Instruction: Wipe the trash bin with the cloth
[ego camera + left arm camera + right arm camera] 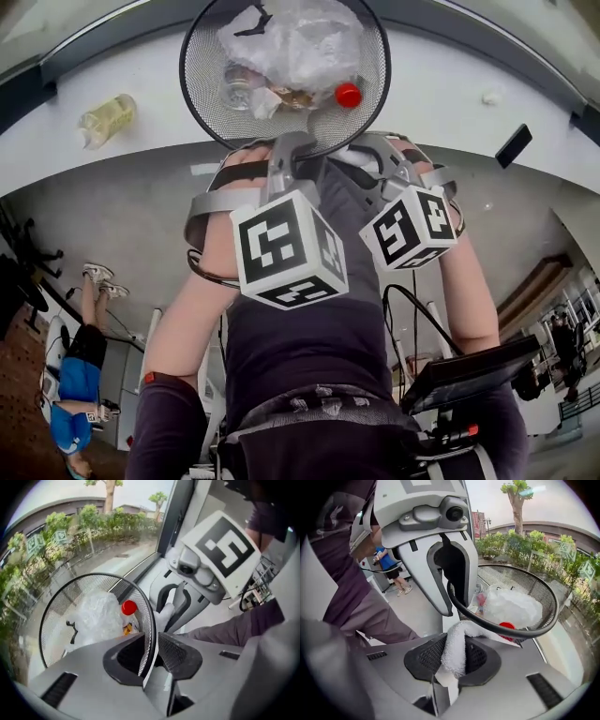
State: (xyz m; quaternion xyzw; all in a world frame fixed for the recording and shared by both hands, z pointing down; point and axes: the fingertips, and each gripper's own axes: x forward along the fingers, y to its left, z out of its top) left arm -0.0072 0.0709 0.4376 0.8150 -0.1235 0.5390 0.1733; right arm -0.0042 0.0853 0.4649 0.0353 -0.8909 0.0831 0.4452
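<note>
A round black mesh trash bin (208, 94) stands on a white ledge and holds a clear plastic bag (300, 42) and a red-capped bottle (348, 95). My left gripper (286, 148) reaches down to the bin's near rim. In the left gripper view my left gripper (150, 656) is shut on the rim (151, 620), one pad inside the mesh and one outside. My right gripper (452, 660) is shut on a white cloth (454, 648), whose free end rises against the outside of the bin (534, 590) just under the rim. The left gripper (454, 578) stands close beside it.
A yellowish crumpled bottle (108, 119) lies on the ledge (141, 75) left of the bin, and a small black object (514, 145) lies at the right. A window (93, 550) rises behind the bin. A person in blue (75, 375) stands at the lower left.
</note>
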